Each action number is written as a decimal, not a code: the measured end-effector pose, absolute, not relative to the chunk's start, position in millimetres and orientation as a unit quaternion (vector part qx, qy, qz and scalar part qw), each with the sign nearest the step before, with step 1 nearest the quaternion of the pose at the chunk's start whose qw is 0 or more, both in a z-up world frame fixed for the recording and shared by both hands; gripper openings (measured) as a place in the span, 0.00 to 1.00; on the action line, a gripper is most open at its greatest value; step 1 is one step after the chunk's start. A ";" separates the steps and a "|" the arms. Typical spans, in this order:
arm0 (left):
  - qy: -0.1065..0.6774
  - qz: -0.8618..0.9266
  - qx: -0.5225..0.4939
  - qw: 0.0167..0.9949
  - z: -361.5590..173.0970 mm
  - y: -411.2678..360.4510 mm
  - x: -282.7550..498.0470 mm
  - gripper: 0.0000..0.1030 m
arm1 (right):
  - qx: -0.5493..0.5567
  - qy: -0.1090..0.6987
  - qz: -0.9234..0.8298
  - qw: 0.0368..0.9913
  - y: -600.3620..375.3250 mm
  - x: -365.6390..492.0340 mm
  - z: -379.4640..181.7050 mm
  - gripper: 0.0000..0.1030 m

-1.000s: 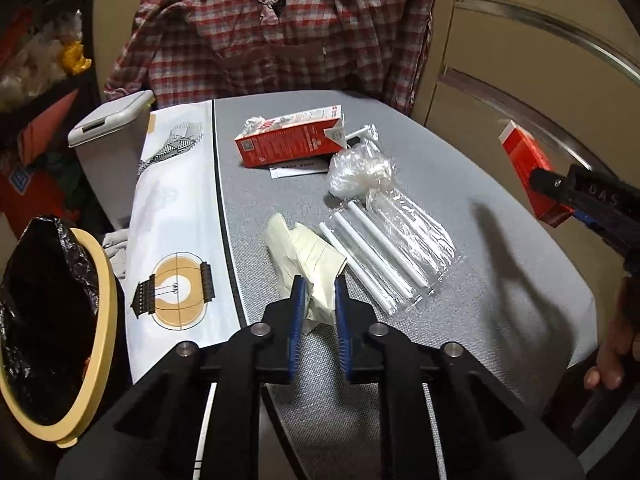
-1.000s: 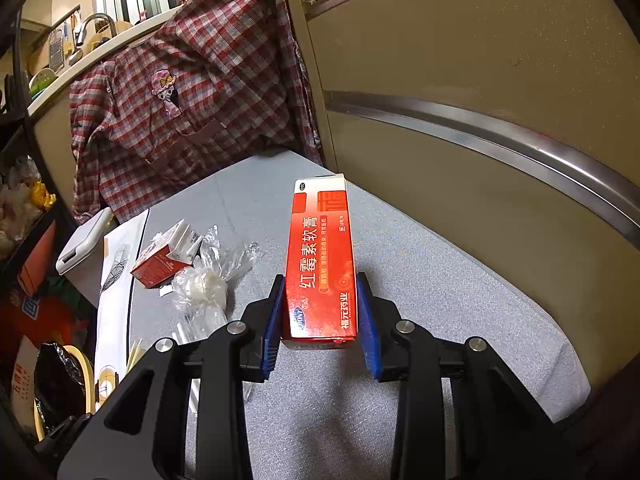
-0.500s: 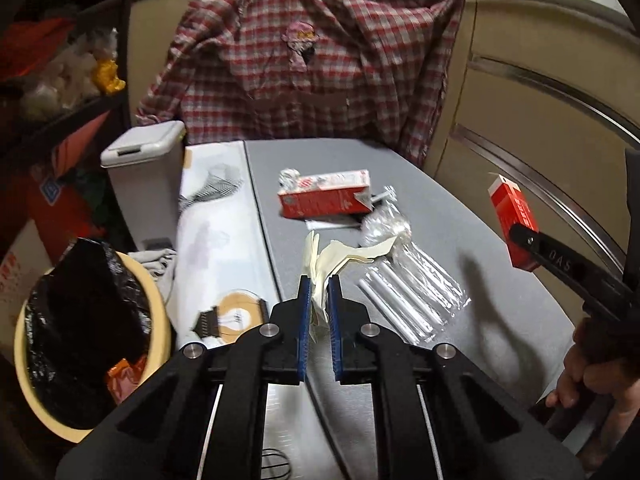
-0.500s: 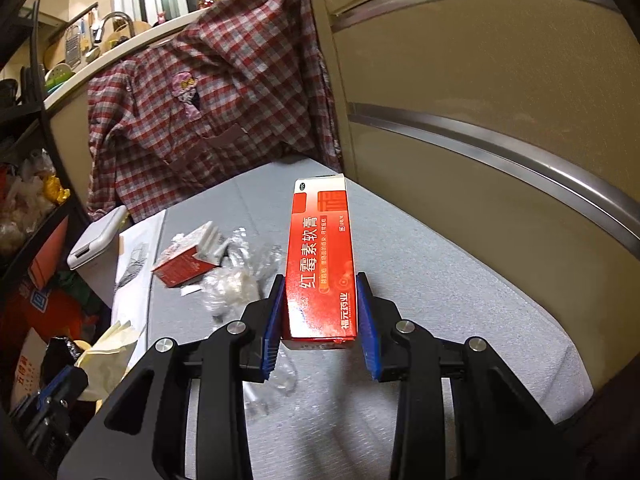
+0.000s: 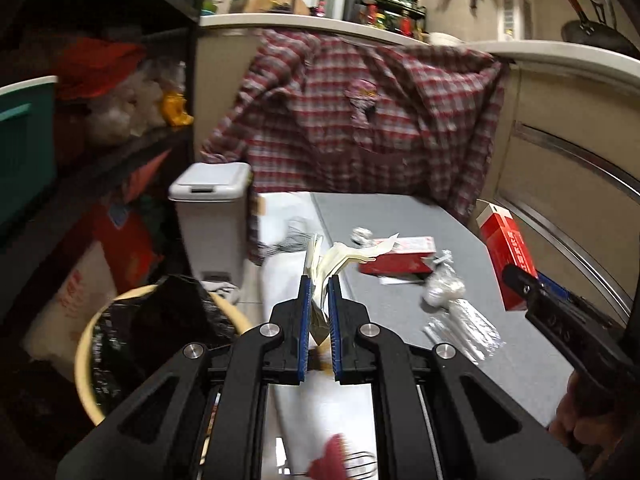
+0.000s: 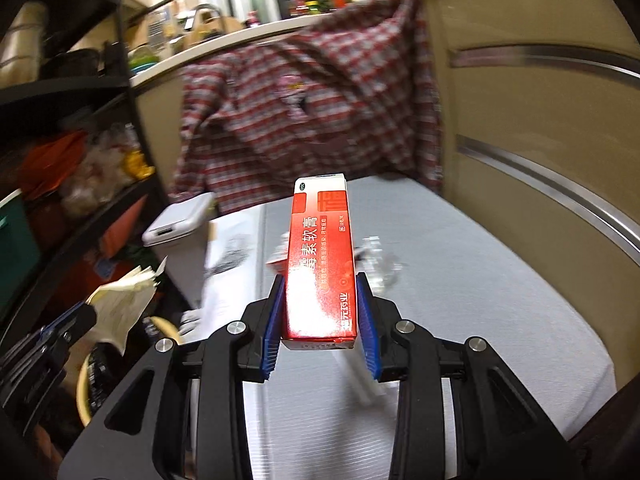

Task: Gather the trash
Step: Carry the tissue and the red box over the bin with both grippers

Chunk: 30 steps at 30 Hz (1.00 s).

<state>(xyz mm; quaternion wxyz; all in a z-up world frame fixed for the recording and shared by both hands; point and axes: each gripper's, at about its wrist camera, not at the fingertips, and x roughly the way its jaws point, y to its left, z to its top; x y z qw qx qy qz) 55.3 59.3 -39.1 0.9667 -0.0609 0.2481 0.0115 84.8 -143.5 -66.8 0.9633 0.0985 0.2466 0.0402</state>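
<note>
My left gripper (image 5: 319, 284) is shut on a crumpled cream paper (image 5: 340, 256), held in the air over the table's left edge. Below and to its left stands a yellow-rimmed basket (image 5: 86, 340) lined with a black bag. My right gripper (image 6: 320, 284) is shut on an upright red ointment box (image 6: 320, 240) above the grey table (image 6: 460, 280). The left wrist view shows that box (image 5: 506, 248) at the right. The right wrist view shows the paper (image 6: 120, 304) and the left gripper (image 6: 86, 312) at lower left, above the basket (image 6: 82, 384).
A red-and-white carton (image 5: 400, 256), a crumpled clear plastic wad (image 5: 442, 290) and a clear sleeve of white sticks (image 5: 464, 328) lie on the table. A white lidded bin (image 5: 212, 188) stands at its left. A plaid shirt (image 5: 360, 120) hangs behind, with dark shelves (image 5: 100, 140) at left.
The left gripper closed on the cream paper and lifted it off the table, up and leftward. The right gripper, still holding the red box, also rose and swung left.
</note>
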 end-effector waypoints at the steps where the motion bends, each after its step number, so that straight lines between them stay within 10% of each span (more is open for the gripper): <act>1: 0.247 0.017 -0.063 0.967 -37.5 64.6 53.3 0.08 | 0.094 0.246 0.052 0.963 -133.9 83.4 -64.8 0.33; 30: 0.258 0.158 -0.121 0.945 -30.5 207.9 28.8 0.08 | 0.005 0.274 0.228 0.934 32.7 74.5 -61.4 0.33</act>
